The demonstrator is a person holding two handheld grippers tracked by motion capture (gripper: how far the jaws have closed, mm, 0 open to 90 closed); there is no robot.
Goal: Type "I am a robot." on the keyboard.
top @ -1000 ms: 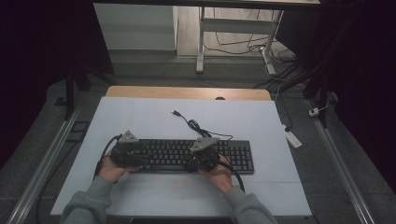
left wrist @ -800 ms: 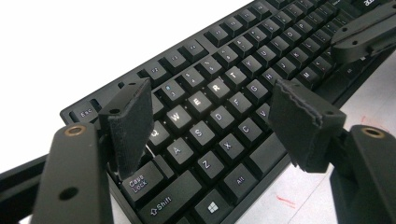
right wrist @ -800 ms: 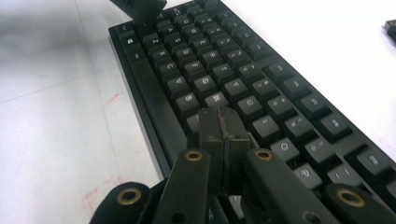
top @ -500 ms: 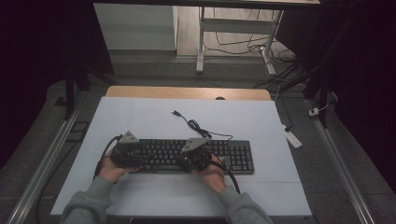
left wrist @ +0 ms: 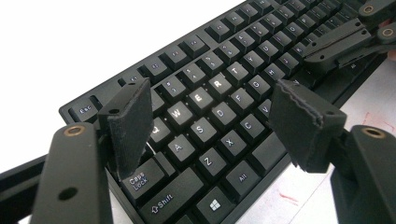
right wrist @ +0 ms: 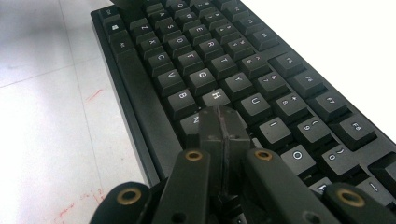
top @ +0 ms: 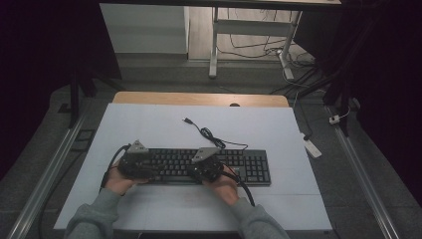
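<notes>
Sleeves and two hands at the near edge, one gripper in each. Right gripper (top: 206, 167), jaws pressed together on nothing, tip down around J (right wrist: 219, 122); moved left along the rows within the last second, likely pecking keys. Left gripper (top: 133, 162), jaws wide apart, hovering above Caps Lock (left wrist: 140, 179). One keyboard (top: 251, 167) mid-table; beyond, one loose cable (top: 209, 133).

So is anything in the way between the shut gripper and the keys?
No, nothing visible. The right gripper has its jaws pressed together, tip right down at the keyboard, by the H key. Whether it touches a key cannot be told. The left gripper hovers open over the letter keys farther along.
</notes>
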